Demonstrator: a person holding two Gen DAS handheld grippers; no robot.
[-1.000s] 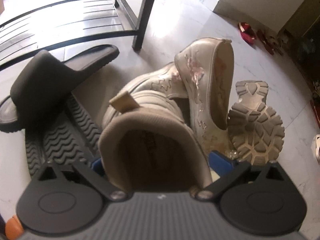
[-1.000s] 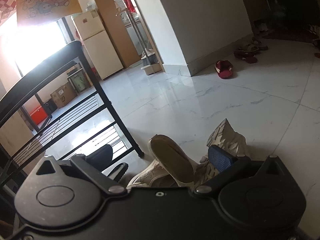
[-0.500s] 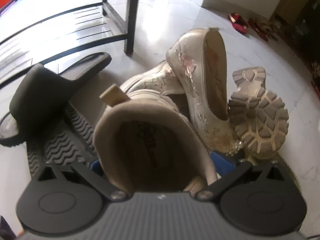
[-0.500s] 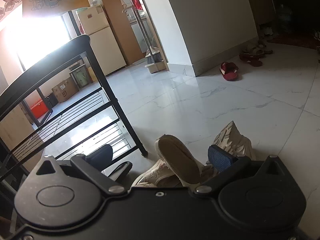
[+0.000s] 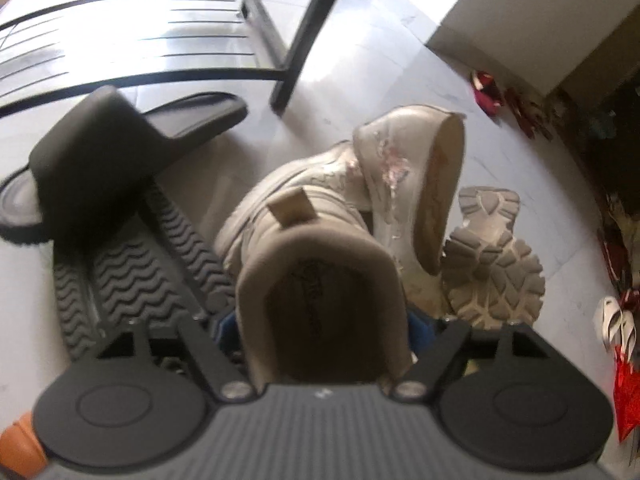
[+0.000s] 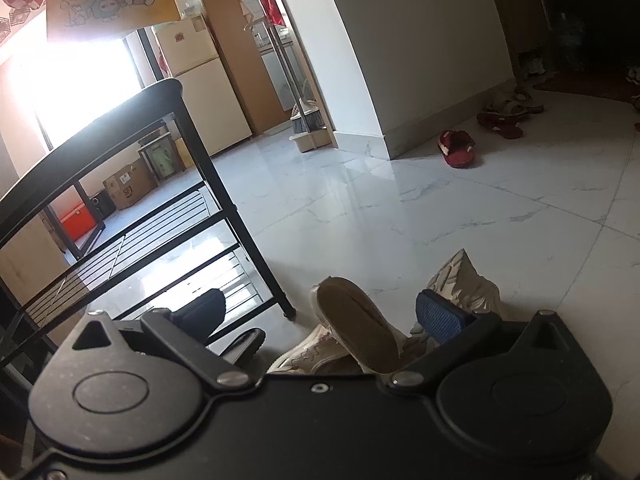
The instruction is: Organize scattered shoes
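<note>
In the left wrist view, the left hand-held gripper (image 5: pixel 322 326) is clamped on the heel collar of a beige sneaker (image 5: pixel 316 280), its blue pads pressed against either side of the opening; the sneaker points away from the hand-held gripper, its pull tab just beyond the collar; leaning against the sneaker's far right side is a cream flat shoe (image 5: pixel 416 184), tipped on edge with its insole facing right; to the right of the hand-held gripper's right finger lies a second sneaker (image 5: pixel 494 272) turned sole-up, its lugged tread showing; to the left, an overturned black slipper (image 5: pixel 132 280) shows its wavy sole, and a second black slide (image 5: pixel 100 156) rests on top of it, strap up; ahead and to the left stands a black metal shoe rack (image 5: pixel 168 76) on the white tiled floor (image 5: pixel 360 64); red shoes (image 5: pixel 486 90) lie far ahead to the right by a wall.

In the right wrist view, the right hand-held gripper (image 6: pixel 320 316) has its fingers spread apart with nothing between them, above the same pile; the cream flat shoe sits between and below its fingers, sole up, while the shoe rack rises to its left; a red slipper (image 6: pixel 458 148) lies far ahead on the floor.
</note>
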